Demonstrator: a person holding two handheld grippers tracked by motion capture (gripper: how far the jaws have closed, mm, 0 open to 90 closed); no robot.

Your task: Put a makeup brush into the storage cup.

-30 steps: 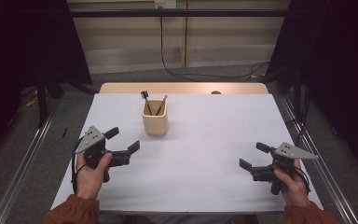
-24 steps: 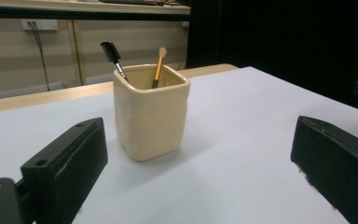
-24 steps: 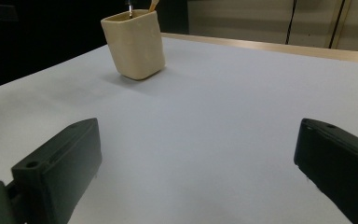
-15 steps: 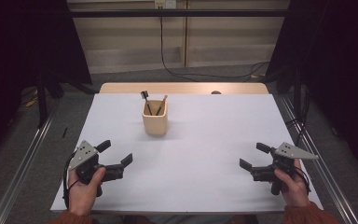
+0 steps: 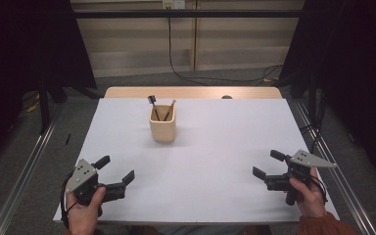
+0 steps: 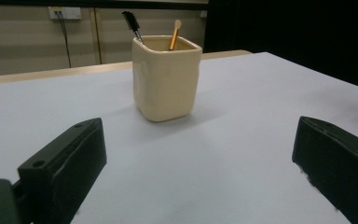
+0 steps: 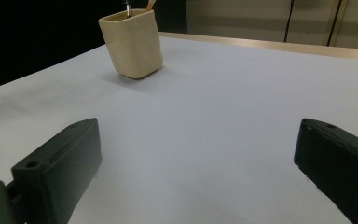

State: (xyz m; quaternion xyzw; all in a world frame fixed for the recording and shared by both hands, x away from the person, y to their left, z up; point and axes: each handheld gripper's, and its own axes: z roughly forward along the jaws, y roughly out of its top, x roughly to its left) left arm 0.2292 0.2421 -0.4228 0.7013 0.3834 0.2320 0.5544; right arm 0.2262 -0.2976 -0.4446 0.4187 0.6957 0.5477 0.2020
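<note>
A cream square cup [image 5: 163, 123] [image 6: 166, 78] [image 7: 131, 43] stands upright on the white table [image 5: 215, 147], left of centre toward the back. Inside it lean a black-tipped pen [image 5: 152, 105] [image 6: 132, 24] and a tan wooden stick [image 5: 169, 109] [image 6: 175, 33]. My left gripper [image 5: 115, 169] rests open near the table's front left corner, held by a hand, with nothing between its jaws. At the front right, my right gripper [image 5: 268, 164] is open too and holds nothing. Both point toward the cup from a distance.
A wooden strip [image 5: 191, 92] runs along the table's far edge. Metal rails [image 5: 22, 171] flank the table on both sides. A black cable [image 5: 176, 73] hangs down the wall behind. Dark curtains stand at left and right.
The left gripper has drawn back toward the table's front left corner, away from the cup. The right gripper has stayed put.
</note>
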